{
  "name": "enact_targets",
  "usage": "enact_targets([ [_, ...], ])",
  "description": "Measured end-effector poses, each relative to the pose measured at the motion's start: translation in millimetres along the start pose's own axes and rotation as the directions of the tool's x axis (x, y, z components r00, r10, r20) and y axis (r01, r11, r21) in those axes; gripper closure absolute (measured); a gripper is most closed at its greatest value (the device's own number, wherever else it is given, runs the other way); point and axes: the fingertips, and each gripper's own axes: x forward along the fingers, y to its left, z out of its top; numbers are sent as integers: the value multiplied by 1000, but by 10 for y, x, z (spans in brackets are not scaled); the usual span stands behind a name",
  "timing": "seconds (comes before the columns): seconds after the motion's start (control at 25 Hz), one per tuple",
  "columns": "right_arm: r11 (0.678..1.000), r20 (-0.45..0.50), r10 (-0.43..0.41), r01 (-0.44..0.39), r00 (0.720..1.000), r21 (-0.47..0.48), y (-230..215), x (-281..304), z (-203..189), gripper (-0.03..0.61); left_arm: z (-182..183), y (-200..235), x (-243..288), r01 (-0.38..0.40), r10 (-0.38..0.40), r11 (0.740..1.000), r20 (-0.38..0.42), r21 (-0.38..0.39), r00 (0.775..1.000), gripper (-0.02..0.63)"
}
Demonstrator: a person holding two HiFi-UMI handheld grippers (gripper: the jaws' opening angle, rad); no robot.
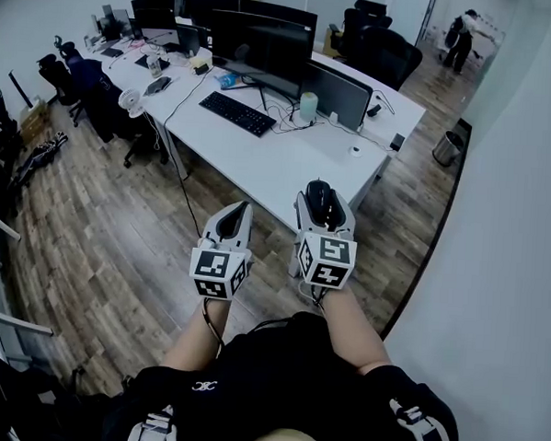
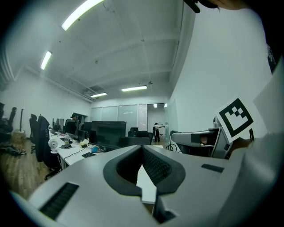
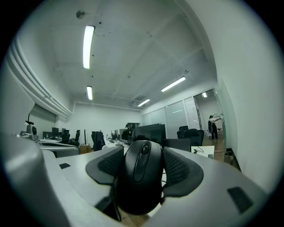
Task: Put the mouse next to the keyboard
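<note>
A black mouse (image 1: 319,201) sits between the jaws of my right gripper (image 1: 319,191), which is shut on its sides. In the right gripper view the mouse (image 3: 140,177) fills the gap between the dark pads (image 3: 179,170). The gripper hovers over the near edge of the white desk (image 1: 287,174). The black keyboard (image 1: 237,112) lies farther back and to the left, in front of a monitor (image 1: 262,44). My left gripper (image 1: 239,211) hangs over the wooden floor beside the right one, shut and empty, its jaws meeting at the tip (image 2: 142,150).
A white cylinder (image 1: 308,106), a second dark screen (image 1: 337,94) and cables lie behind the keyboard. A small fan (image 1: 132,101) and office chairs (image 1: 71,71) stand at the left. A bin (image 1: 448,147) sits at the desk's right, and a person (image 1: 462,40) stands far back.
</note>
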Motion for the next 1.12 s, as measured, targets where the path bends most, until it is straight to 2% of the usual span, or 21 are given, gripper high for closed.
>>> enact_targets([
  [0.28,1000,-14,-12,12,1000,-2,125,218,-87,279,-47,244,16,0,0,1000,3,1,1000,601],
  [0.56,1000,-11,-19,19,1000,19,84,759,-176,279,-194,611,399,-4,4,1000,-10,-7,1000,600],
  [0.8,999,-25,-35,36,999,33,-114,1496,-236,279,-222,965,1071,13,-13,1000,-21,-1,1000,600],
  [1.12,996,-32,-57,59,998,63,-487,2872,-123,279,-113,1610,2346,37,-36,999,-42,13,998,600],
])
